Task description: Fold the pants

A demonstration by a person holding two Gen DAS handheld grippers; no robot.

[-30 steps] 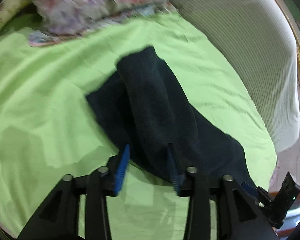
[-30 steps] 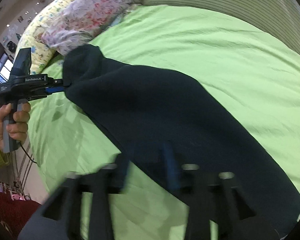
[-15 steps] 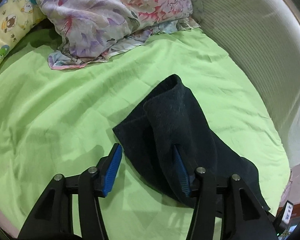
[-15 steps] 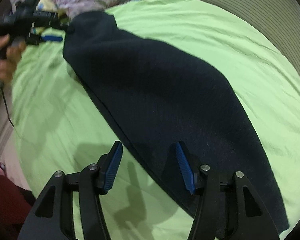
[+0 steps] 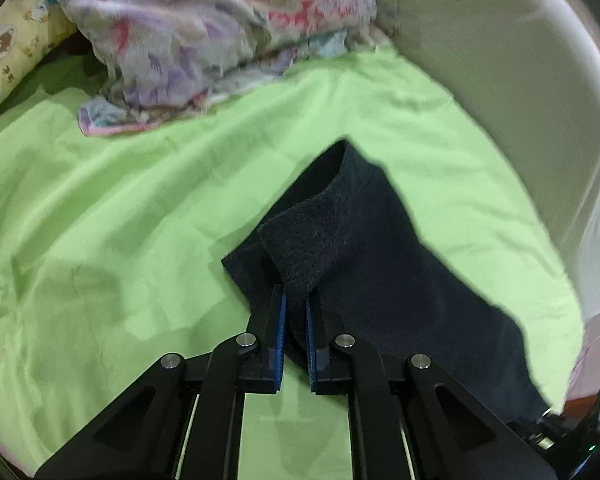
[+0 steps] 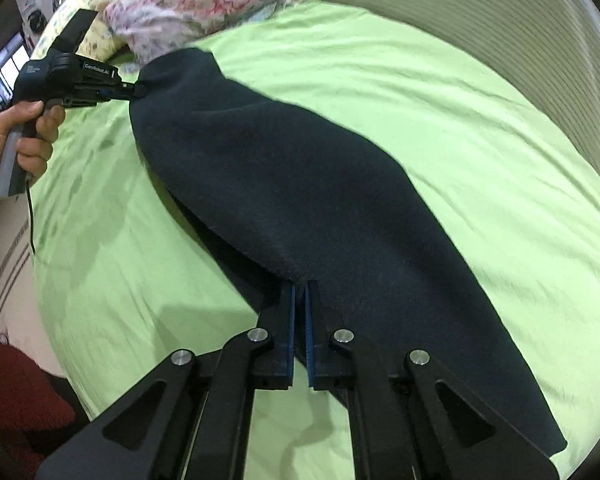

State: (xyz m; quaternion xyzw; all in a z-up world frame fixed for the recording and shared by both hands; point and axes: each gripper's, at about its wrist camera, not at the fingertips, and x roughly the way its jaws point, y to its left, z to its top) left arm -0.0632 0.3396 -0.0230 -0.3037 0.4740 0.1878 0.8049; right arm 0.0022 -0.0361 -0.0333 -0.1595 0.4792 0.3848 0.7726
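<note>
Dark navy pants (image 6: 300,184) lie lengthwise on the green bed sheet (image 6: 460,112), the legs laid one over the other. My left gripper (image 5: 296,300) is shut on the cloth at one end of the pants (image 5: 360,248), where a fold stands up. My right gripper (image 6: 300,292) is shut on the near edge of the pants around their middle. The left gripper also shows in the right wrist view (image 6: 136,90), pinching the far end, held by a hand.
A floral blanket or pillow (image 5: 204,28) and a yellow cartoon-print pillow (image 5: 8,48) lie at the head of the bed. A white ribbed panel (image 5: 500,80) runs along the far side. The bed edge and floor (image 6: 8,248) are at left.
Both grippers were open around the pants' edge half a second ago; now both have shut on the cloth. The left gripper has come closer to its end of the pants.
</note>
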